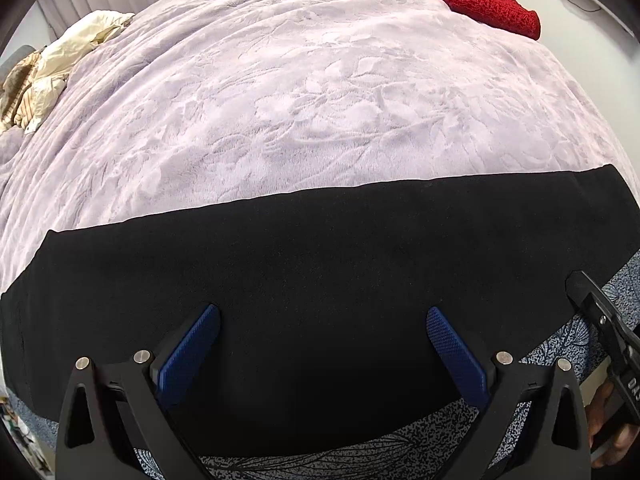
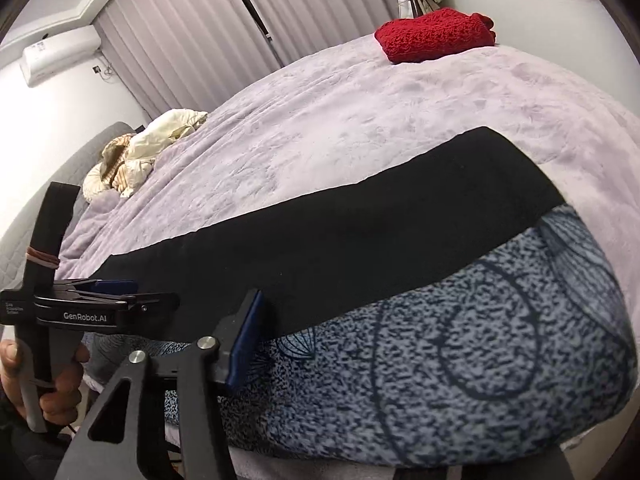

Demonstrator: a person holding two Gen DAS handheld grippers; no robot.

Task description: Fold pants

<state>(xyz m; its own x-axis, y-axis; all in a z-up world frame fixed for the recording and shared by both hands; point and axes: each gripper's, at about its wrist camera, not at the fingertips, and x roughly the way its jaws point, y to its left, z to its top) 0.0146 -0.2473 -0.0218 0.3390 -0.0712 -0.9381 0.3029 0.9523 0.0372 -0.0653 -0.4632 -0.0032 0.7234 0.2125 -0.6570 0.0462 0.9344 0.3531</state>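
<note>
The black pants (image 1: 320, 260) lie as one long flat band along the near edge of the bed, also in the right wrist view (image 2: 360, 216). My left gripper (image 1: 324, 316) hovers over the band's near half, open, its blue pads wide apart with only cloth below. From the right wrist view the left gripper (image 2: 116, 286) shows side-on at the pants' left part. Of my right gripper only one blue-padded finger (image 2: 247, 332) shows, at the pants' near hem; the other finger is hidden behind bulging patterned sheet. In the left wrist view, the right gripper (image 1: 580, 288) sits at the band's right end.
A lilac plush blanket (image 1: 320, 100) covers the bed beyond the pants. A folded red knit (image 1: 476, 0) lies at the far right, crumpled cream clothes (image 1: 60, 64) at the far left. A blue-grey patterned sheet (image 2: 440, 340) hangs over the near edge. A hand (image 2: 60, 392) grips the left tool.
</note>
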